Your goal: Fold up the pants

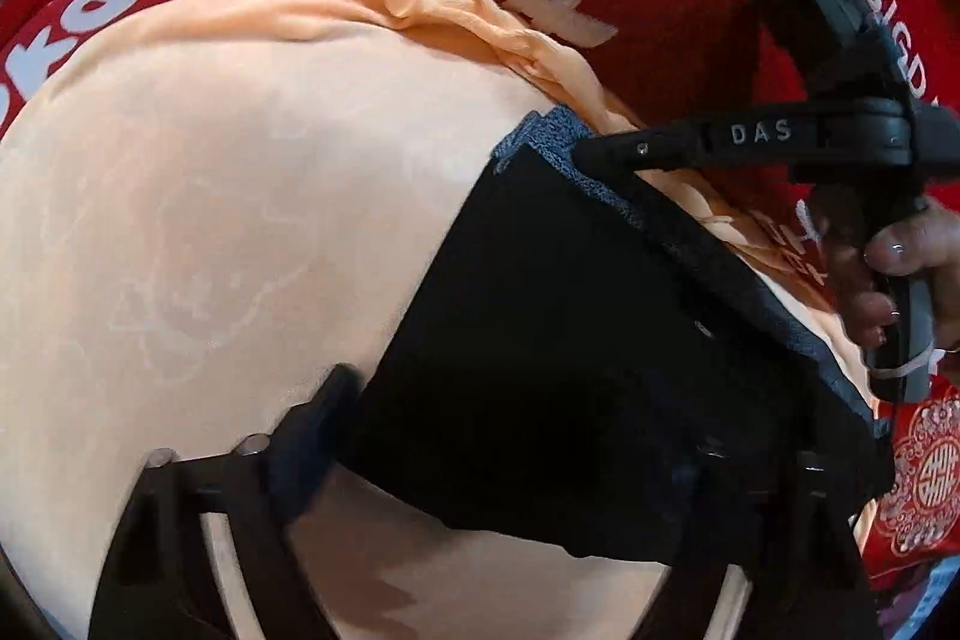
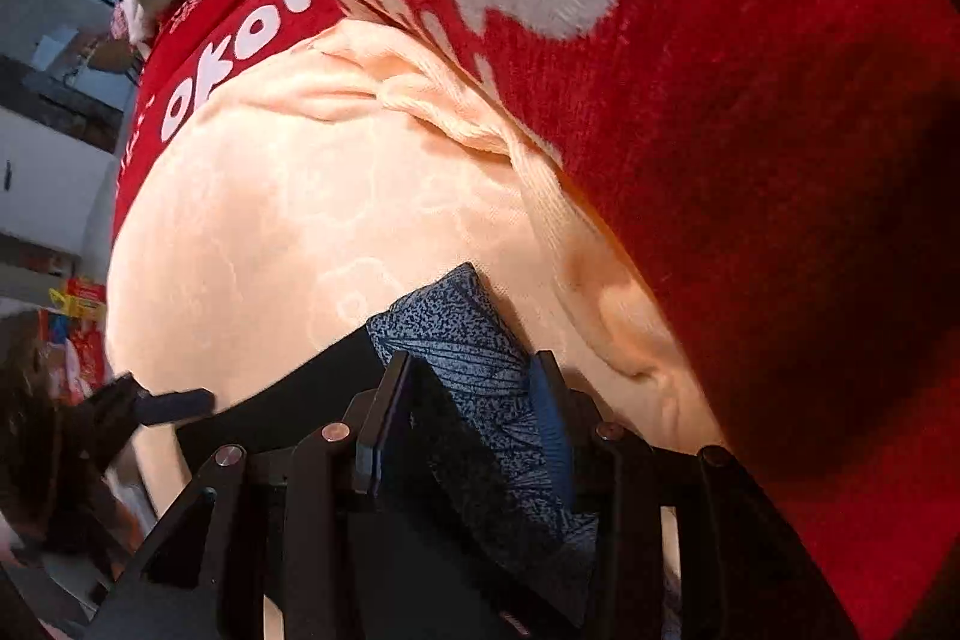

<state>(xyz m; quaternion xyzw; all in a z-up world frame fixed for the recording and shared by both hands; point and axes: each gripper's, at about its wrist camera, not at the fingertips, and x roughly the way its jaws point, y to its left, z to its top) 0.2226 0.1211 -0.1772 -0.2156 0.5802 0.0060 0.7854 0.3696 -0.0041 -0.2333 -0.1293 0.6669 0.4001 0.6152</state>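
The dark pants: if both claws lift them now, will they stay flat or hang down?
The pants would probably sag between the right claw and left claw; the fabric looks thin. The waistband bunches, so it seems soft.

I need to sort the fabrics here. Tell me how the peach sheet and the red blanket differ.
The peach sheet is plain and pale, while the red blanket carries big white lettering. The sheet looks smooth and thin, bunching into fine wrinkles at its edge; the blanket looks thick and fuzzy. The dark pants lie on the sheet, not on the blanket, which sits behind the sheet. Both are soft bedding spread under the work.
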